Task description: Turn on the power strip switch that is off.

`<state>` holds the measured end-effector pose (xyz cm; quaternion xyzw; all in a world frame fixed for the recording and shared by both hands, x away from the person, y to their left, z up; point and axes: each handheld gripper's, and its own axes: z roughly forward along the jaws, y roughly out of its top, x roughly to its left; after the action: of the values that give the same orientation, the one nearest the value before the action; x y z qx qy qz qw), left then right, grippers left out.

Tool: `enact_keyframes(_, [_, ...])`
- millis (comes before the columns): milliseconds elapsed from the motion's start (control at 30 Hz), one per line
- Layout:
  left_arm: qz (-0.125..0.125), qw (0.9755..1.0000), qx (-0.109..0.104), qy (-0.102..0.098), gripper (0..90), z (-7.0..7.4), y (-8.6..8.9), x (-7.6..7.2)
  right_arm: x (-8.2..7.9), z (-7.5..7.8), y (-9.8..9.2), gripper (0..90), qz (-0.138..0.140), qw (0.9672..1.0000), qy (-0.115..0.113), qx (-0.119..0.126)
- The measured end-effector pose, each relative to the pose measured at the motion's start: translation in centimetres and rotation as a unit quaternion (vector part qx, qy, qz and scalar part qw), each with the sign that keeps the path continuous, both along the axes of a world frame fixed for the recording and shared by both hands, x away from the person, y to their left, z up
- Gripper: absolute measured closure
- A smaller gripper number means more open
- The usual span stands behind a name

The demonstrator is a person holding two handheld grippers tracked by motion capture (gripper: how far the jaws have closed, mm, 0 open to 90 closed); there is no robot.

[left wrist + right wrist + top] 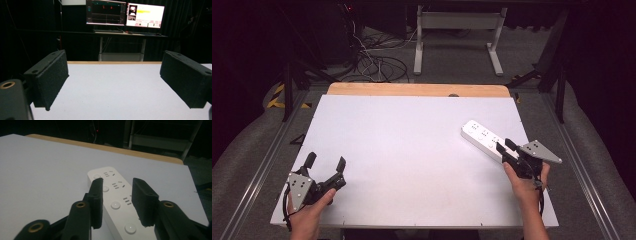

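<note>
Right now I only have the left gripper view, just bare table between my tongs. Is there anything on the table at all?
Observer: Yes, a white power strip lies near the table's right edge.
Operator: Where is my right gripper?
Observer: The right gripper is over the strip's near end, its tongs straddling it.
Operator: Has it closed on the strip?
Observer: No, the right gripper view shows gaps between each pad and the strip's sides.
Operator: And my left gripper, from above?
Observer: The left gripper is wide open at the front-left corner, far from the strip.
</note>
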<state>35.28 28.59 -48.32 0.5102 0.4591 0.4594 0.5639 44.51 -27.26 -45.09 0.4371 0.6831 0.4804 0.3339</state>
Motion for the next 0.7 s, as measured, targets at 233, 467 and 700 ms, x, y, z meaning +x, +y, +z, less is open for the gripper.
enact_keyframes(233, [0.002,1.0,0.0,0.001,8.7,-0.1,0.1,0.0,-0.6,0.3,0.1,33.8,-0.005,0.9981,-0.048,0.037])
enact_keyframes(467, [0.002,1.0,0.002,0.002,8.7,-0.1,0.1,0.1,-0.8,0.4,0.4,26.9,-0.021,0.9962,-0.071,0.046])
enact_keyframes(700, [0.003,1.0,0.005,0.004,8.7,-0.2,0.1,0.1,-1.7,0.1,0.3,23.1,-0.045,0.9875,-0.136,0.066])
